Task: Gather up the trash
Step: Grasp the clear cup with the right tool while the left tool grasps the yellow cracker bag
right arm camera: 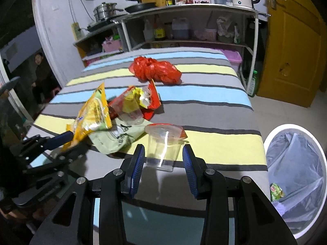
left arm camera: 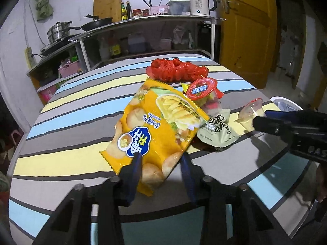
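A yellow chip bag (left arm camera: 155, 126) lies tilted on the striped table (left arm camera: 71, 126). My left gripper (left arm camera: 161, 159) has a finger on each side of the bag's near end; it also shows in the right wrist view (right arm camera: 69, 138), closed on the bag (right arm camera: 92, 114). My right gripper (right arm camera: 163, 157) is open, with an empty clear plastic cup (right arm camera: 163, 147) lying between its fingers. The cup also shows in the left wrist view (left arm camera: 251, 114). A green wrapper (left arm camera: 218, 130), a red-lidded cup (left arm camera: 202, 89) and a red plastic bag (left arm camera: 177, 69) lie nearby.
A white bin (right arm camera: 296, 175) with a clear liner stands on the floor right of the table and holds some trash. Kitchen shelves (left arm camera: 143, 32) with pots, bottles and a kettle (left arm camera: 200, 2) stand behind the table. A yellow door (left arm camera: 245, 30) is at the right.
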Available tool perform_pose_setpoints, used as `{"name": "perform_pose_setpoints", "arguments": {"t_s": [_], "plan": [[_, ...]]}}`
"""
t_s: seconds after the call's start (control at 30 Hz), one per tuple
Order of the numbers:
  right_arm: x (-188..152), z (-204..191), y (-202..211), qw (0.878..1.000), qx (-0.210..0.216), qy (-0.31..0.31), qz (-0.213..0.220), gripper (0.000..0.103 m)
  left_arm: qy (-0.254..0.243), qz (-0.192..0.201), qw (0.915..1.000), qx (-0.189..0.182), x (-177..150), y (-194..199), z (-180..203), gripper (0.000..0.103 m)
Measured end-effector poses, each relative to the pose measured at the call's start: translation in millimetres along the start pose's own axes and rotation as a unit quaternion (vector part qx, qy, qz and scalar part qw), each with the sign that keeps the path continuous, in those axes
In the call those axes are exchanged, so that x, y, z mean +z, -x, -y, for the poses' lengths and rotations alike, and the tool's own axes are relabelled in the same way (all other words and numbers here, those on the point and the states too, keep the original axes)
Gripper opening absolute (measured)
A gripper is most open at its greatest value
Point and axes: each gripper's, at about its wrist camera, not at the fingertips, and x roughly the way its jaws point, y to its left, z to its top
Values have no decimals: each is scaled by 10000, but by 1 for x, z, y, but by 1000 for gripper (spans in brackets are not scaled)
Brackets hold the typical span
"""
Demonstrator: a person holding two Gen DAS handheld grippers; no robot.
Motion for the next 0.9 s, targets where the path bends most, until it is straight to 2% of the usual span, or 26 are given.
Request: {"name": "perform_pose_setpoints", "arguments": {"t_s": [0.17,0.2,0.23,0.33,0.6,0.9], "plan": [[-2,3,-7,9999,-44,-53,-137,40,64,100,9999,-123,-1,3,-4,21],[-2,3,-7,9999,-40,-51,-127,38,103,137,9997,-161,-1,4,-5,19],[-2,3,-6,9999,-34,-44,-123,29,137,162,9996,-192,-2,6,-6,17],[-3,3,-2,10000,4,-60,-67,30,311,275,9986,-341,-2,10,-12,10],[-4,6,19,9997,32,-59,217,29,766,457,9943,-577,-2,28,-22,8],[-10,8,51,9988,55,-78,482,29,752,752,9923,-634,1,60,-14,5]]}}
